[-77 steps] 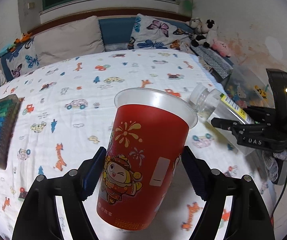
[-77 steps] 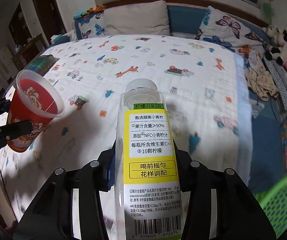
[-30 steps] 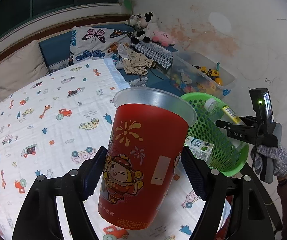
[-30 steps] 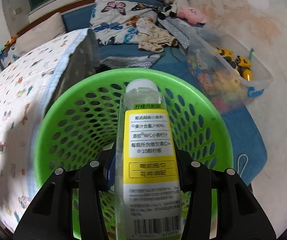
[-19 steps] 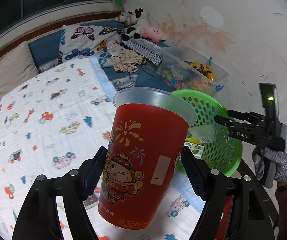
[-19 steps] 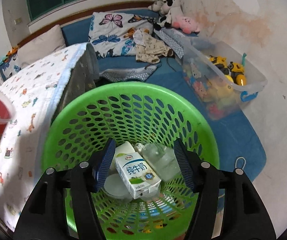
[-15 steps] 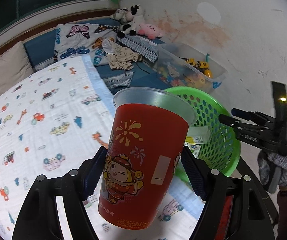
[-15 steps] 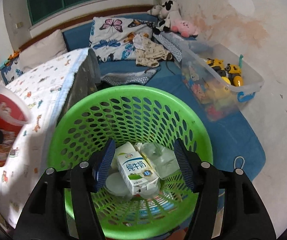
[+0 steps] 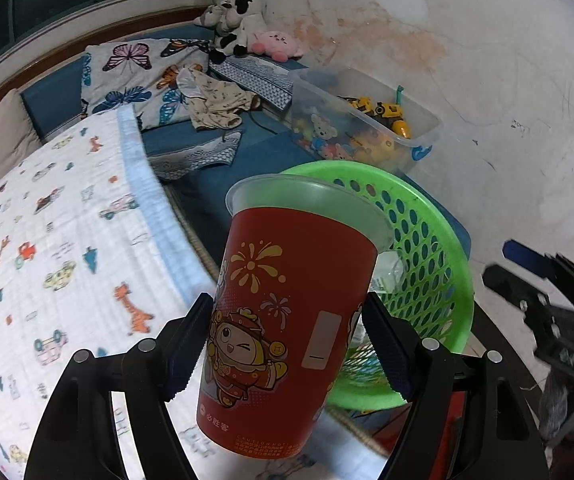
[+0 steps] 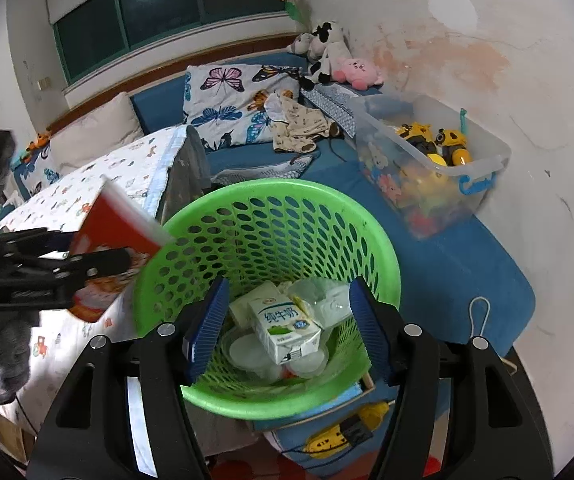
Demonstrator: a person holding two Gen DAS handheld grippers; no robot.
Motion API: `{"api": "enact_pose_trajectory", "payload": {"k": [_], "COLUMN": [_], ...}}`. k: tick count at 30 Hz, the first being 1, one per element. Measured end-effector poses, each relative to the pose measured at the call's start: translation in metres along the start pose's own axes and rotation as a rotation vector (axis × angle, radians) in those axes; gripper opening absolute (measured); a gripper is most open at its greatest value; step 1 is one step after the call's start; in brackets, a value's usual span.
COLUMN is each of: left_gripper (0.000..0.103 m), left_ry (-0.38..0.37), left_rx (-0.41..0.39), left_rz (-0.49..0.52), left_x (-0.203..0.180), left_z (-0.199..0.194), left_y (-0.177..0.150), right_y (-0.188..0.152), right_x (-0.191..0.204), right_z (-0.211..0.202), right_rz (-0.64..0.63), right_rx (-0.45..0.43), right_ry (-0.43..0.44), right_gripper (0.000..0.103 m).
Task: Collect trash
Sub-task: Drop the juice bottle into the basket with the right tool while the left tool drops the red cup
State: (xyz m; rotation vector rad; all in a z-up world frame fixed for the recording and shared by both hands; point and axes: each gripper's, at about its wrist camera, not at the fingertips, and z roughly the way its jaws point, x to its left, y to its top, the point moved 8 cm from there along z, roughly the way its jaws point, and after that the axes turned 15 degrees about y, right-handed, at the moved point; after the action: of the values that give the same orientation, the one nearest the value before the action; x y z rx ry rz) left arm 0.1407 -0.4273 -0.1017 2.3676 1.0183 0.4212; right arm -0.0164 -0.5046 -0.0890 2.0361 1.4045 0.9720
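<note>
My left gripper [image 9: 289, 346] has its jaws clamped wide on the red cup [image 9: 287, 320], pads pressing its lower wall from both sides, the cup upright and leaning a little toward one o'clock with its rim open to the top. It hangs in the air near the corner of the bed [image 9: 59, 240], and the green basket [image 9: 439, 248] sits just beyond it at about two o'clock, its rim partly hidden behind the cup. My right gripper [image 10: 285, 330] holds nothing: its jaws have just been opening and now stand apart over the basket with only air between them, and the bottle [image 10: 323, 296] lies at the bottom beside the milk carton [image 10: 285, 328] and some white lids. From the right wrist view the cup shows at nine o'clock, outside the near-left rim of the basket, so the step in hand, as I judge it, is to bring the cup over the opening and let it go. To do it well I would carry the cup past the rim until its base is clearly over the mesh well, tip it mouth-first toward the middle, and only then spread the jaws; a light cup released at the edge may catch the rim and roll onto the bed. I would draw the right hand clear toward four o'clock first, so the two grippers do not meet. Farther off, the clear toy box [image 10: 439, 168] stands against the wall.
</note>
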Motion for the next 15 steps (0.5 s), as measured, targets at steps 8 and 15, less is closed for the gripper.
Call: {"api": "enact_pose_trajectory", "payload": {"k": [8, 15], "left_gripper": [0.074, 0.075], "left_ry": [-0.025, -0.075], "left_rx": [0.004, -0.002], "left_rz": [0.007, -0.010], "left_x": [-0.022, -0.040], "left_z": [0.012, 0.017], "left_y": [0.009, 0.019], "right_y": [-0.011, -0.015], "right_x": [-0.001, -0.005], "right_z": [-0.010, -0.017], "right_rz": [0.036, 0.055], "right_rx": [-0.025, -0.043], "right_ry": [0.005, 0.009], "right_gripper": [0.064, 0.064]}}
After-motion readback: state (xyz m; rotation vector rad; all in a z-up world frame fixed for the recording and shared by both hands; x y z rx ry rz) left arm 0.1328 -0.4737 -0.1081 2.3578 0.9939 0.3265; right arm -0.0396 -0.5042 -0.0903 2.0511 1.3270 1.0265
